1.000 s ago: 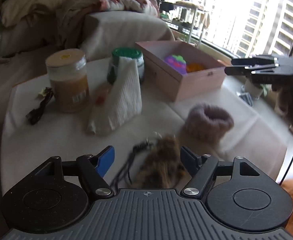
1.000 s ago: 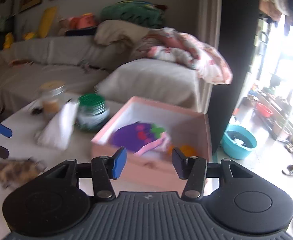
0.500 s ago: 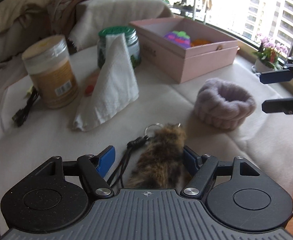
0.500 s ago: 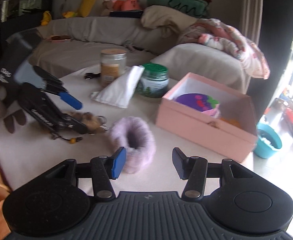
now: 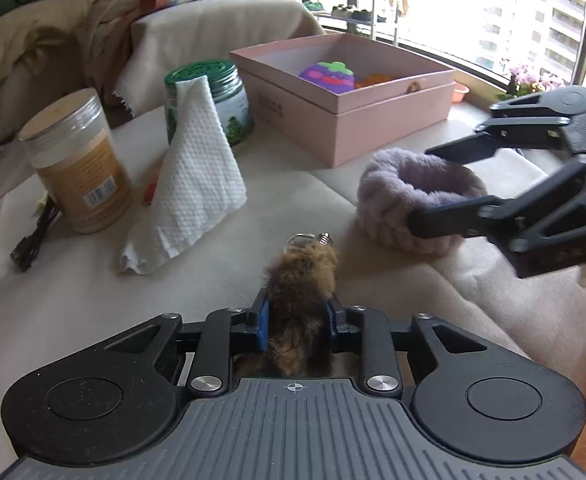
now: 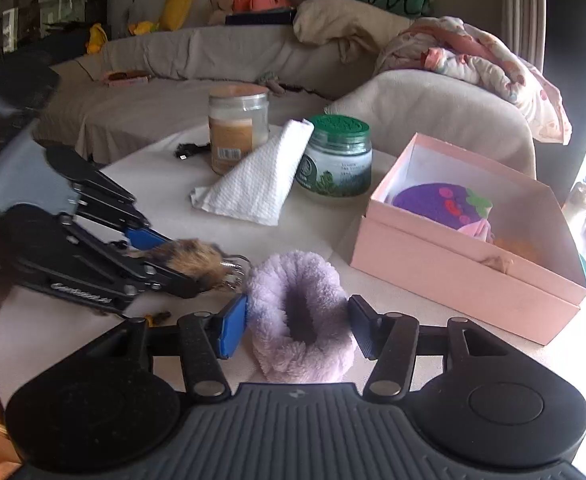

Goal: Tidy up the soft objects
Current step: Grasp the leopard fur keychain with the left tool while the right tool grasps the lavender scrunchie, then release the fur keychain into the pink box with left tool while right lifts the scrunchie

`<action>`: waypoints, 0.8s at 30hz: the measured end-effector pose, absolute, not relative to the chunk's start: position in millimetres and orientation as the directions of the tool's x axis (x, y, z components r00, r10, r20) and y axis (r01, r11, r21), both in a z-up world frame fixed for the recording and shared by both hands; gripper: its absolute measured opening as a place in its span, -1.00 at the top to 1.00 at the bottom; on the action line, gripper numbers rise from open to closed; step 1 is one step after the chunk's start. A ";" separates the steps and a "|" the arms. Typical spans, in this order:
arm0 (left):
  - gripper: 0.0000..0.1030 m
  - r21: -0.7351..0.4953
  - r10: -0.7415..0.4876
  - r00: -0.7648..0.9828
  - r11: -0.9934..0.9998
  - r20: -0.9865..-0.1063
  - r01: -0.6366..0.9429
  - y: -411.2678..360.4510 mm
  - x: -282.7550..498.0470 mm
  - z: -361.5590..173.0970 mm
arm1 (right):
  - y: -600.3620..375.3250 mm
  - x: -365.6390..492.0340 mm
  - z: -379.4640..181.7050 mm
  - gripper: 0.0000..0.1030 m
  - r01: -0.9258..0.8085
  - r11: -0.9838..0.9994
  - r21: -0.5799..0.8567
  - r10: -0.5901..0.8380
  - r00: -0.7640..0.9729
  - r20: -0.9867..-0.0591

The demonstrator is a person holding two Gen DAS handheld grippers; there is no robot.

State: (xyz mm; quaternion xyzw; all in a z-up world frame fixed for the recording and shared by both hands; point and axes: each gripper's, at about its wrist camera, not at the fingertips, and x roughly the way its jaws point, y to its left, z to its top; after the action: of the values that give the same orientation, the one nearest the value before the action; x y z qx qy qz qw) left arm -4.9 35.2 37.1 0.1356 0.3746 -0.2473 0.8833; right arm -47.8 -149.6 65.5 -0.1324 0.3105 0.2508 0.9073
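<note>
Across the cream-covered table, backed by a cluttered sofa and a bright window, 2 jars and a paper towel stand left of the pink box. Closing, the left gripper pinches the brown fur keychain; opening, the right gripper straddles the lilac fluffy band nearby.
</note>
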 end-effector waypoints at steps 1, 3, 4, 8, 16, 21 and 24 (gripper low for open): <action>0.52 0.048 -0.340 0.596 0.842 -0.728 0.538 35.0 -8.9 37.2 | -149.0 -46.7 63.1 -0.08 -0.539 0.837 -0.097 0.365 0.681 -0.635; 0.54 0.031 -0.354 0.594 0.841 -0.722 0.540 35.1 -16.8 39.0 | -149.4 -45.4 58.3 -0.09 -0.546 0.832 -0.095 0.365 0.669 -0.648; 0.55 0.023 -0.361 0.594 0.842 -0.719 0.539 35.1 -21.6 40.7 | -150.7 -44.6 56.7 -0.09 -0.541 0.837 -0.083 0.365 0.665 -0.652; 0.58 -0.017 -0.404 0.593 0.835 -0.697 0.549 35.5 -41.3 62.9 | -167.8 -56.0 77.8 0.44 -0.515 0.857 -0.029 0.384 0.674 -0.631; 0.58 0.016 -0.579 0.681 0.756 -0.449 0.654 4.6 -63.0 193.2 | -251.1 -119.1 166.2 0.44 -0.321 0.940 -0.114 0.256 0.886 -0.387; 0.58 0.088 -0.609 0.742 0.754 -0.280 0.652 -36.8 -33.5 270.0 | -296.6 -129.0 188.4 0.44 -0.174 0.979 -0.104 0.137 0.947 -0.290; 0.58 0.063 -0.645 0.726 0.736 -0.240 0.675 -59.3 -8.6 300.8 | -317.3 -128.1 190.3 0.43 -0.127 0.987 -0.101 0.096 0.959 -0.266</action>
State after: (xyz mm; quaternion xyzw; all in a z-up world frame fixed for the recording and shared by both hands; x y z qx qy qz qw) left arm -8.6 -59.3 300.8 0.0728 0.1013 -0.3562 0.9260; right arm -128.1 -317.3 190.3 -0.0586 0.1315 0.0564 0.9880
